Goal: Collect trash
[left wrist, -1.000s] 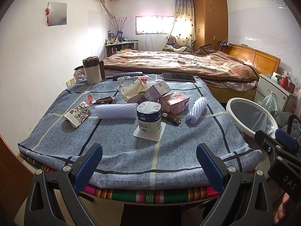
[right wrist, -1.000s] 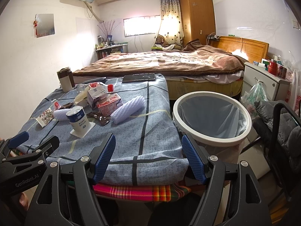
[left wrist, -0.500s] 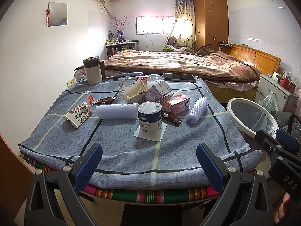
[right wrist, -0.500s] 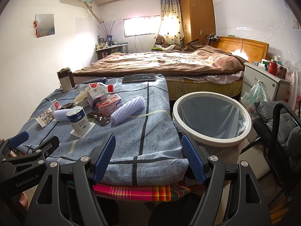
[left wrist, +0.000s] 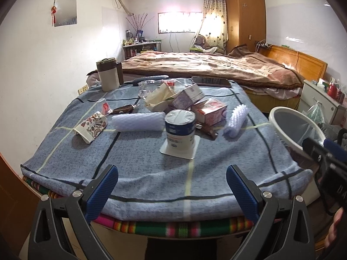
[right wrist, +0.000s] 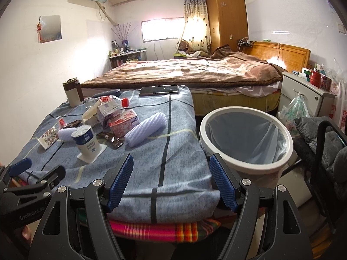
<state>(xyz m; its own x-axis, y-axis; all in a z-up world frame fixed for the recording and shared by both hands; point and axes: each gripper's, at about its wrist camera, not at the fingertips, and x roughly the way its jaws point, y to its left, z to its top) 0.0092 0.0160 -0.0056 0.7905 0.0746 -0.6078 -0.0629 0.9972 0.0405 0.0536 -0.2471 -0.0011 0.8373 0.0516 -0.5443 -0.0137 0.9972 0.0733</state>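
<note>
Left wrist view: the trash is all piled mid-desk (left wrist: pixel 138 173) on the blue checked cloth. There's an upside-down white-and-blue tub (left wrist: pixel 180 130), two foam rolls (left wrist: pixel 138 121), a couple of small cartons (left wrist: pixel 208 110), and a flattened patterned paper cup (left wrist: pixel 91 126). The bin (left wrist: pixel 279 127) sits off the desk's right edge, lined with a bag, and looks empty as far as it shows. The left claw (left wrist: pixel 172 191) hangs at the near edge, spread wide, holding nothing.

Right wrist view: same pile, sitting left of centre. The bin (right wrist: pixel 203 134) is just beside the desk, only the liner inside. The right claw (right wrist: pixel 171 183) hovers over the desk's near corner, gaping open, empty. The left claw (right wrist: pixel 32 171) pokes in at lower left.
</note>
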